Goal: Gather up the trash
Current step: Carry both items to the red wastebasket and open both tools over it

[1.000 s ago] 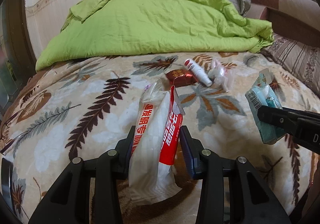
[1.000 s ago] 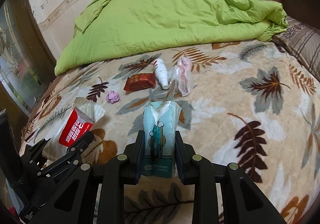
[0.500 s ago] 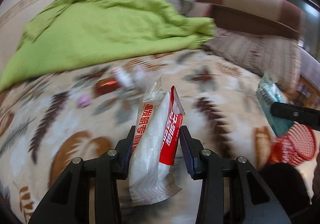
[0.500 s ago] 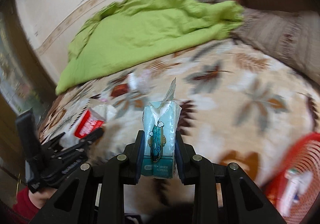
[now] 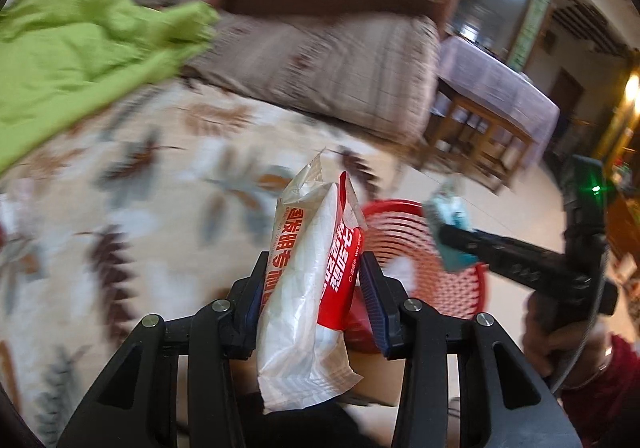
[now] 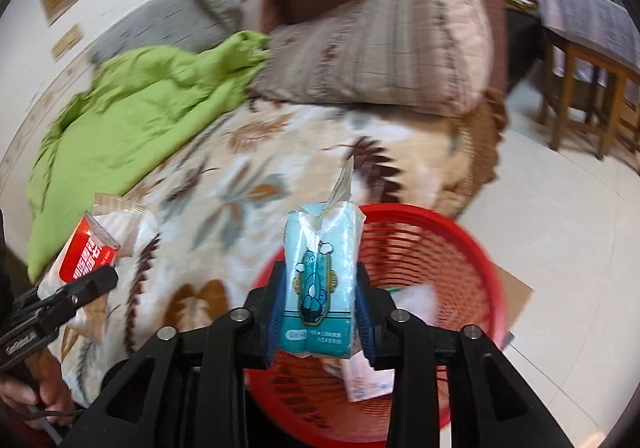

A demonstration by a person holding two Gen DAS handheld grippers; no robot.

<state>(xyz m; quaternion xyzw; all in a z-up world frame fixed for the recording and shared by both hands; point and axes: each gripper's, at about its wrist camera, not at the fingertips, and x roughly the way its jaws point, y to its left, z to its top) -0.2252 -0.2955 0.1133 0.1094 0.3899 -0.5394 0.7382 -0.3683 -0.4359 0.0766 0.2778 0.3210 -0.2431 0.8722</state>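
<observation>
Left wrist view: the left hand-held gripper (image 5: pixel 313 280) is clamped on a red and white wrapper (image 5: pixel 308 288), which stands upright between its two fingers and sticks out past their tips, its crumpled lower end hanging below them. Just beyond and to the right of the fingers sits a red basket (image 5: pixel 452 280) of open mesh, low on the floor beside the bed. Farther right, the right hand-held gripper (image 5: pixel 452 238) reaches in from the side, holding a teal tissue pack (image 5: pixel 450 216) over the basket's far rim. A hand (image 5: pixel 560 344) with a dark red sleeve grips its handle at the lower right. To the left of the fingers spreads the leaf-patterned bedspread (image 5: pixel 140 208), with a green quilt (image 5: pixel 72 48) at its far left; much of this is blurred.

Right wrist view: the right hand-held gripper (image 6: pixel 318 296) is closed on the teal tissue pack (image 6: pixel 320 280), held upright between the fingers, with a torn flap pointing up. Directly beneath and ahead of the fingers lies the red basket (image 6: pixel 472 260), with some pale trash already inside. To the left, the left hand-held gripper (image 6: pixel 90 280) holds the red and white wrapper (image 6: pixel 92 248) above the bedspread (image 6: pixel 240 176). The green quilt (image 6: pixel 132 108) lies farther off to the upper left.
</observation>
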